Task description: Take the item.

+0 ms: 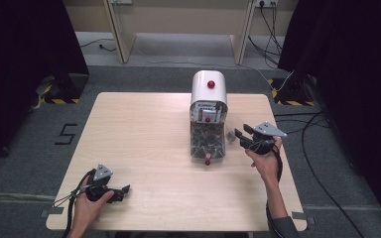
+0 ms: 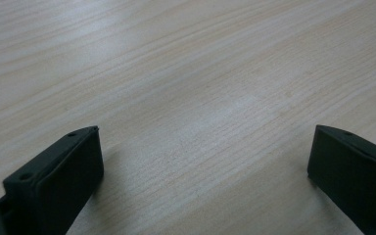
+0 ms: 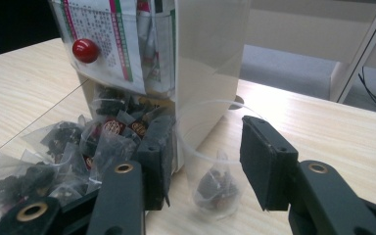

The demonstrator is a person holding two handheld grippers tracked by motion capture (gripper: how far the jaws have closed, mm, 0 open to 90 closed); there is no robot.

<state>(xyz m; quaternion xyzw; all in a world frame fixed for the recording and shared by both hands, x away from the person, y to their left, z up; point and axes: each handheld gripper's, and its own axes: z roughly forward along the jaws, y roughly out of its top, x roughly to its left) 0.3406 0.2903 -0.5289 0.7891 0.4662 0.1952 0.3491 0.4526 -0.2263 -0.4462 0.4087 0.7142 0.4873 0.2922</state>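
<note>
A white dispenser [image 1: 209,91] with a red knob on top stands at the table's middle. Its clear lower drawer [image 1: 207,144] is pulled toward me and holds several pyramid tea bags [image 3: 63,147]. Just right of it stands a clear plastic cup [image 3: 196,147] with one tea bag [image 3: 214,190] inside. My right gripper [image 1: 240,135] is open, and its jaws stand either side of the cup [image 1: 230,136] without touching it. My left gripper [image 1: 123,191] rests low over the front left of the table, open, with bare wood between its fingers [image 2: 63,171].
The light wooden table [image 1: 144,134] has free room to the left and in front of the dispenser. A printed label and a red knob [image 3: 85,50] sit on the dispenser's face. Cables [image 1: 307,144] lie on the floor beyond the right edge.
</note>
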